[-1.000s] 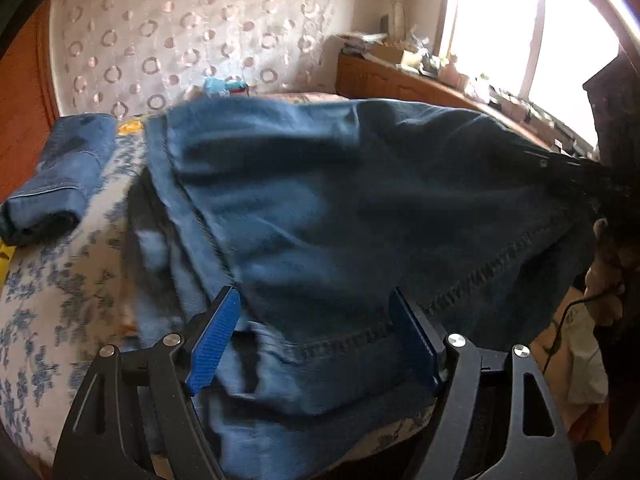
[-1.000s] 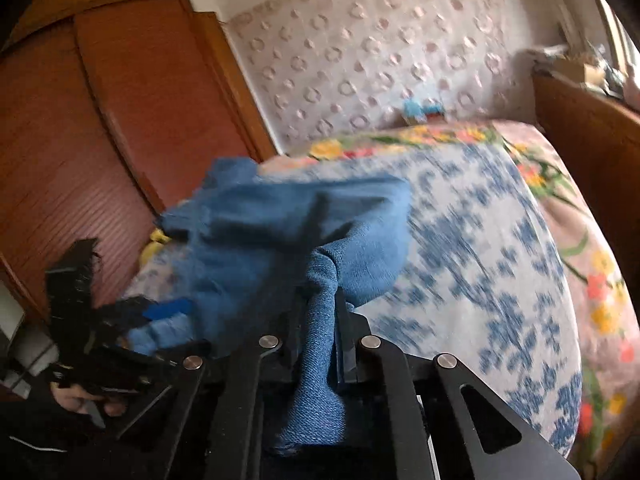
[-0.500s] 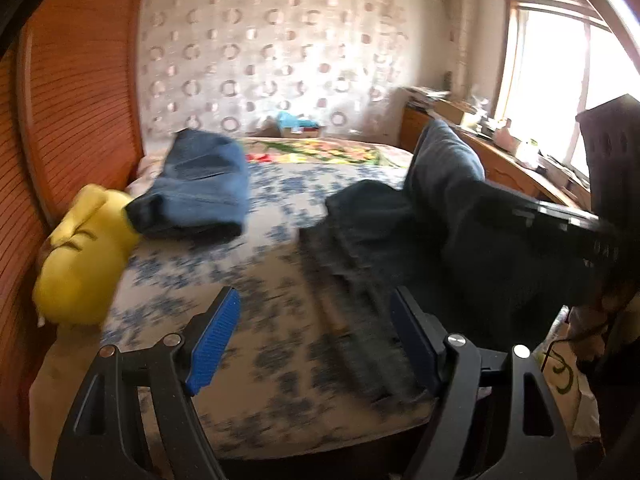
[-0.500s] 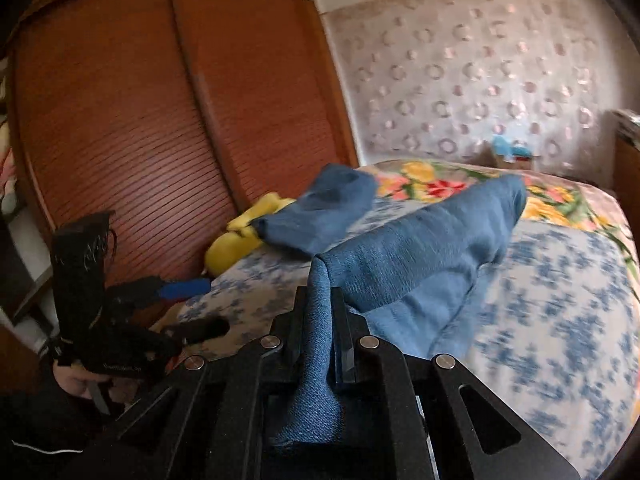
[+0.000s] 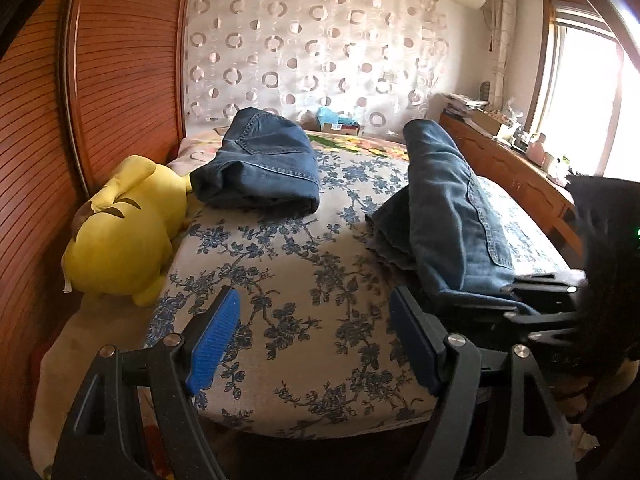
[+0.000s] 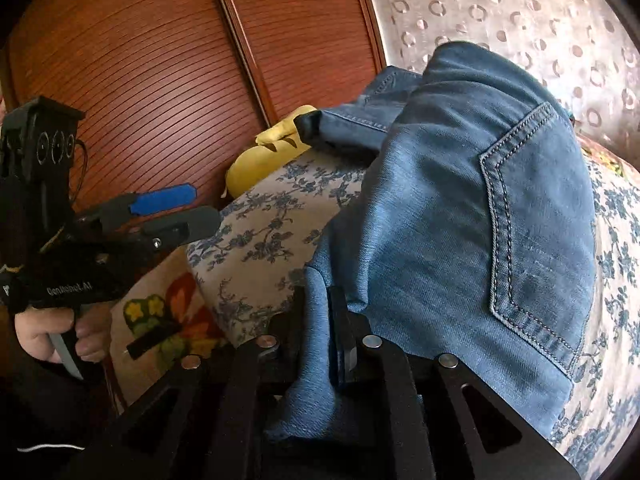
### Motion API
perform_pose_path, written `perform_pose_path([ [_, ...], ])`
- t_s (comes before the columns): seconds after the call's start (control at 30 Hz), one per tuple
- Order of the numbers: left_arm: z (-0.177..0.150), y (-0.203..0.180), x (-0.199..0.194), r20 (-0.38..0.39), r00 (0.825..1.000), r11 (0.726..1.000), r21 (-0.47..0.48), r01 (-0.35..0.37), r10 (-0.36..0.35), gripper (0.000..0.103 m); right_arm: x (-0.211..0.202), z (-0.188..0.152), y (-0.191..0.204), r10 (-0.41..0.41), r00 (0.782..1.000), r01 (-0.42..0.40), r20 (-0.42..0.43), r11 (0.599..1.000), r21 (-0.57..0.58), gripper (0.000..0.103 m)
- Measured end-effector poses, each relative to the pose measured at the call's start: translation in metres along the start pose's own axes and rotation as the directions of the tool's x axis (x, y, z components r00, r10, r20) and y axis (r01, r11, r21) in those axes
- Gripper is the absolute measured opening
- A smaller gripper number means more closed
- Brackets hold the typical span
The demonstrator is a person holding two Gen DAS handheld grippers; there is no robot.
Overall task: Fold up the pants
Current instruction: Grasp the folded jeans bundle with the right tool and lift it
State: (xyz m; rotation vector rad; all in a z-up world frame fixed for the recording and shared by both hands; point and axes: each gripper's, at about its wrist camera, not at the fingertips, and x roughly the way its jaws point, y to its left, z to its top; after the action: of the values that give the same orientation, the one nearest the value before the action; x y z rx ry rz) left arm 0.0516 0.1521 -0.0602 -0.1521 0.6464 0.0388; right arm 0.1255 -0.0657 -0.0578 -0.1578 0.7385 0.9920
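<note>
**Two pairs of jeans on the bed, one still in the tongs**

Two denim bundles share the floral bed. Going left to right in the left wrist view: a yellow plush toy lies against the wooden wardrobe at the bed's left edge; just beside it, toward the far left corner, rests a folded pair of jeans, apparently finished and set aside. The left tongs hang over the near edge with blue pads spread wide and only bedsheet between them, so they seem free to take a new hold. Toward the right edge lies the pair being folded, the jeans, doubled over with a back pocket facing up and one end running into the right tongs.

From the right wrist view, the right tongs have a thick roll of denim between narrowly set jaws that are opening, with the cloth still touching both pads. That reads as letting go once the fold has been laid down near the bed's near right corner. Most of the folding looks done; a last tidy or shift toward the first bundle may remain.
</note>
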Motion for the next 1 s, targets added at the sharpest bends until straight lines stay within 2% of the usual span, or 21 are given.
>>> perform_pose_path([
  [0.1, 0.001, -0.005, 0.0, 0.006, 1.0, 1.0, 0.007, 0.011, -0.011, 0.078, -0.022, 0.003, 0.008, -0.018, 1.0, 0.019, 0.023, 1.0, -0.024, 0.027],
  [0.23, 0.007, -0.021, 0.0, 0.013, 0.999, 0.999, 0.027, 0.046, -0.047, 0.078, -0.067, 0.009, 0.006, -0.074, 0.99, 0.078, 0.119, 0.996, -0.031, 0.029],
  [0.3, 0.012, -0.031, 0.0, 0.018, 0.997, 0.997, 0.036, 0.069, -0.069, 0.078, -0.085, 0.012, -0.003, -0.123, 0.979, 0.129, 0.16, 0.991, -0.029, 0.033],
  [0.4, 0.018, -0.048, 0.006, 0.017, 0.994, 0.992, 0.064, 0.105, -0.106, 0.078, -0.092, 0.015, -0.026, -0.227, 0.959, 0.232, 0.171, 0.973, -0.009, 0.04],
  [0.5, 0.02, -0.062, 0.019, -0.007, 0.992, 0.989, 0.081, 0.124, -0.124, 0.078, -0.079, 0.018, -0.055, -0.297, 0.944, 0.298, 0.142, 0.954, 0.013, 0.045],
  [0.6, 0.012, -0.071, 0.035, -0.052, 0.991, 0.987, 0.1, 0.126, -0.121, 0.078, -0.047, 0.028, -0.079, -0.316, 0.943, 0.313, 0.101, 0.949, 0.046, 0.045],
  [0.73, -0.003, -0.071, 0.049, -0.105, 0.99, 0.988, 0.107, 0.109, -0.097, 0.078, -0.017, 0.044, -0.097, -0.28, 0.957, 0.274, 0.078, 0.958, 0.084, 0.046],
  [0.87, -0.015, -0.062, 0.057, -0.138, 0.986, 0.991, 0.082, 0.105, -0.093, 0.078, 0.013, 0.06, -0.11, -0.235, 0.971, 0.23, 0.037, 0.968, 0.101, 0.059],
  [0.93, -0.019, -0.059, 0.057, -0.144, 0.985, 0.992, 0.067, 0.108, -0.097, 0.078, 0.028, 0.063, -0.114, -0.236, 0.972, 0.234, 0.013, 0.967, 0.098, 0.061],
  [1.0, -0.023, -0.057, 0.057, -0.145, 0.984, 0.992, 0.053, 0.117, -0.108, 0.078, 0.031, 0.064, -0.115, -0.237, 0.972, 0.234, 0.012, 0.966, 0.113, 0.068],
])
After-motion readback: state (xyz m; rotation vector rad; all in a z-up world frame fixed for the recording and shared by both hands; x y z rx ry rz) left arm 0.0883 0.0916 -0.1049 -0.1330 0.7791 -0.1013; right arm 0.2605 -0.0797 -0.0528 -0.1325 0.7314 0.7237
